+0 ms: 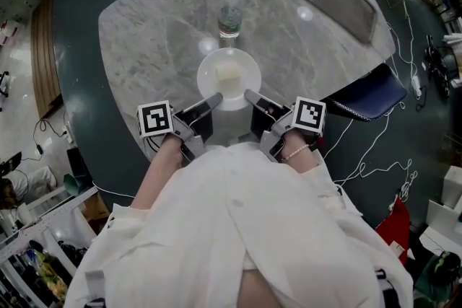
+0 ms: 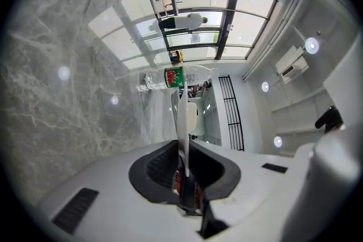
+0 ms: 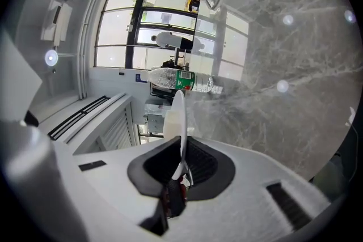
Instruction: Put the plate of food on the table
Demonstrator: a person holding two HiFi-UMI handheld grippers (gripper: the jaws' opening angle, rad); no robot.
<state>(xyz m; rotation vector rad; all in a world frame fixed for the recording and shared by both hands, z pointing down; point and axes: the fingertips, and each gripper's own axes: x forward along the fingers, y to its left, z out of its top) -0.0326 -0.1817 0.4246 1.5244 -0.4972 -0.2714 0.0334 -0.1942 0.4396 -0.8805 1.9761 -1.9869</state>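
My left gripper (image 2: 183, 175) is closed on the thin rim of the plate (image 1: 229, 76), and my right gripper (image 3: 178, 170) is closed on the rim at the opposite side, so the plate hangs between two narrow pinches only. The plate, with a pale piece of food (image 1: 228, 71) on it, is over the near part of the marble table (image 1: 144, 40). I cannot tell if its bottom already touches the stone. The first danger, I think, is the grip itself: if one hand pulls away or tilts more than the other, the rim can slide out of the pads and the plate drops or the food slips off. Opening one gripper before the plate rests flat would cause the same. Beyond the plate stands a water bottle (image 1: 230, 11), quite near; pushing further forward could knock it over.
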